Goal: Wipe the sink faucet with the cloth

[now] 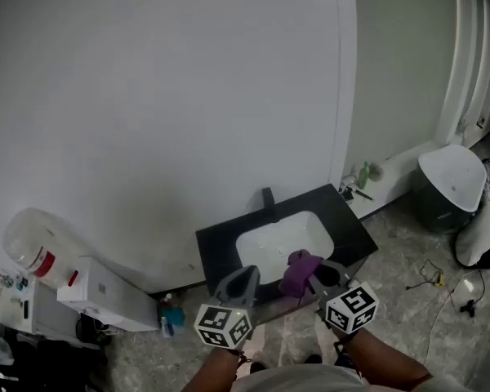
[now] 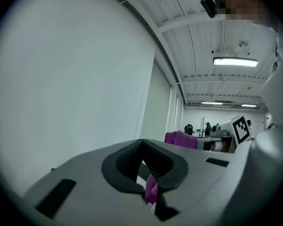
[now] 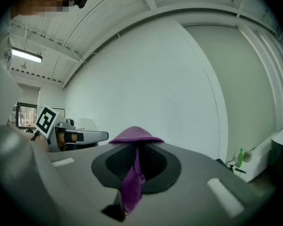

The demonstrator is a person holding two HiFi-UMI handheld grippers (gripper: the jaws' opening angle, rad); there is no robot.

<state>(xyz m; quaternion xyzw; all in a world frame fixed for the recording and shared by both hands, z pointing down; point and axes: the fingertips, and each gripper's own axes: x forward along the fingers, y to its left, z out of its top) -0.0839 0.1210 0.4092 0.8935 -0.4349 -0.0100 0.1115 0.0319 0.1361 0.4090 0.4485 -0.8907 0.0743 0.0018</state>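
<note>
A black faucet (image 1: 267,196) stands at the back of a white basin (image 1: 269,239) set in a black counter (image 1: 349,219). My right gripper (image 1: 312,273) hovers over the counter's front edge, shut on a purple cloth (image 1: 299,269). In the right gripper view the cloth (image 3: 133,136) bulges over the jaw tips of that gripper (image 3: 136,147) and runs down between them. My left gripper (image 1: 242,279) is beside it to the left, shut (image 2: 142,160). A purple sliver (image 2: 151,190) shows low between its jaws; I cannot tell what it is.
A plain white wall rises behind the sink. A green bottle (image 1: 363,175) and small items sit on a ledge to the right. A white bin (image 1: 449,188) stands at the far right. A water jug (image 1: 34,243) on a white box stands at the left.
</note>
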